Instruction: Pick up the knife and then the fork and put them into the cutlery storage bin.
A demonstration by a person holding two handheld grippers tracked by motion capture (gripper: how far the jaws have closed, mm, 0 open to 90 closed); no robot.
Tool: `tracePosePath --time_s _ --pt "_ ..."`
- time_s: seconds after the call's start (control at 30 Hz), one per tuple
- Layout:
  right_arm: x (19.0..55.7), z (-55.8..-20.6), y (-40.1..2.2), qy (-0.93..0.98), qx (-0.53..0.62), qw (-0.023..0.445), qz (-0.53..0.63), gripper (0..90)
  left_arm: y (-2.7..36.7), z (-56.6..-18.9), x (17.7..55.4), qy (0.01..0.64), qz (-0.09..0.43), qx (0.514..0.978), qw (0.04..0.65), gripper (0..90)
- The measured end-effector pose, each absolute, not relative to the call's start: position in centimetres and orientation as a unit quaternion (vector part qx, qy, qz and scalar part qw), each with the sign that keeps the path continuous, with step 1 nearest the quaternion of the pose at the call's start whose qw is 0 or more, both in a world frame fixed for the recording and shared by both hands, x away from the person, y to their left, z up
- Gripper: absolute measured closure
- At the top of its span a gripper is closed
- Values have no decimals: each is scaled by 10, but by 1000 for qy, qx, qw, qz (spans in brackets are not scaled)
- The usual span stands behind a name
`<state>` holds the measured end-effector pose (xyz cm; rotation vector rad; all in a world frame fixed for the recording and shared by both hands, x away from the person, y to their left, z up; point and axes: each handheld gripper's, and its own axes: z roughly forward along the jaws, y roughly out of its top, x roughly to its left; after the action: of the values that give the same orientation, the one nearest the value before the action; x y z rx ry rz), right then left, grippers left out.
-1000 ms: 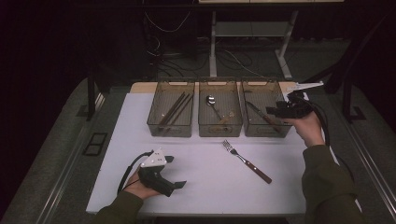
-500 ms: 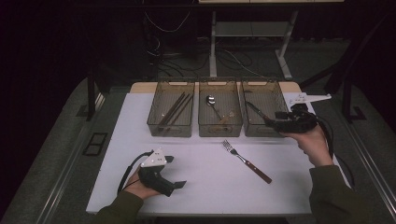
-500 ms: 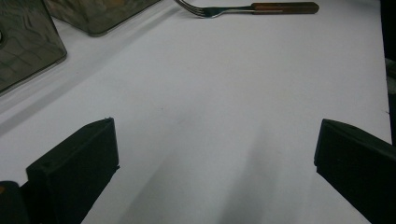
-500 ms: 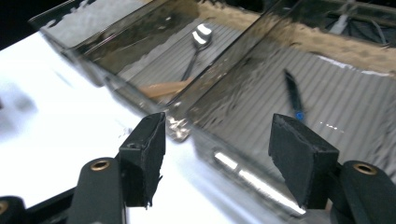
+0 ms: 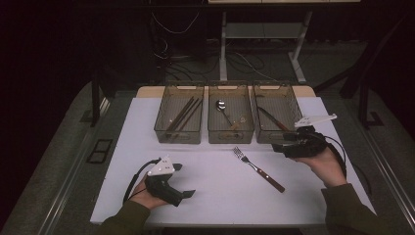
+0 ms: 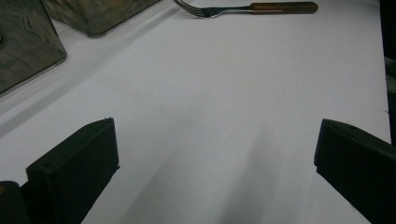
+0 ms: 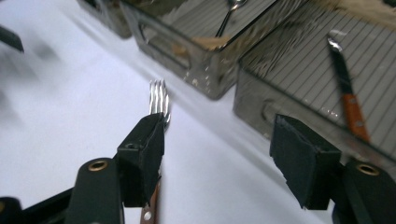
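The fork (image 5: 258,169) lies on the counter (image 5: 215,196) at six o'clock from the trays. Light, stiff, slippery; grip its wooden handle. Right claw (image 5: 282,145) and left claw (image 5: 188,194) gape wide, both empty.

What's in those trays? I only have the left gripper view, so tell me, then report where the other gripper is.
Observer: The left tray holds chopsticks, the middle tray a spoon, the right tray a knife with a wooden handle.
Operator: Now the other gripper.
Observer: The right gripper is held in front of the right tray, above the table, with its jaws apart and nothing between them.
Operator: Say how it sits to the fork.
Observer: In the right gripper view the fork lies on the table beyond one jaw, tines towards the trays, not yet gripped.
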<state>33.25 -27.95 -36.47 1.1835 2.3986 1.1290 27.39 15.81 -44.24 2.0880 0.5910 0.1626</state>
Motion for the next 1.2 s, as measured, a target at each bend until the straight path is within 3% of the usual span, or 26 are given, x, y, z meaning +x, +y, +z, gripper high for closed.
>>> tracePosePath --time_s 0.73,1.2 --pt "331 -395 -227 896 373 48 236 547 157 -442 273 240 66 851 463 0" --pt "337 -411 -205 922 356 12 153 618 157 -443 274 240 65 851 463 0"
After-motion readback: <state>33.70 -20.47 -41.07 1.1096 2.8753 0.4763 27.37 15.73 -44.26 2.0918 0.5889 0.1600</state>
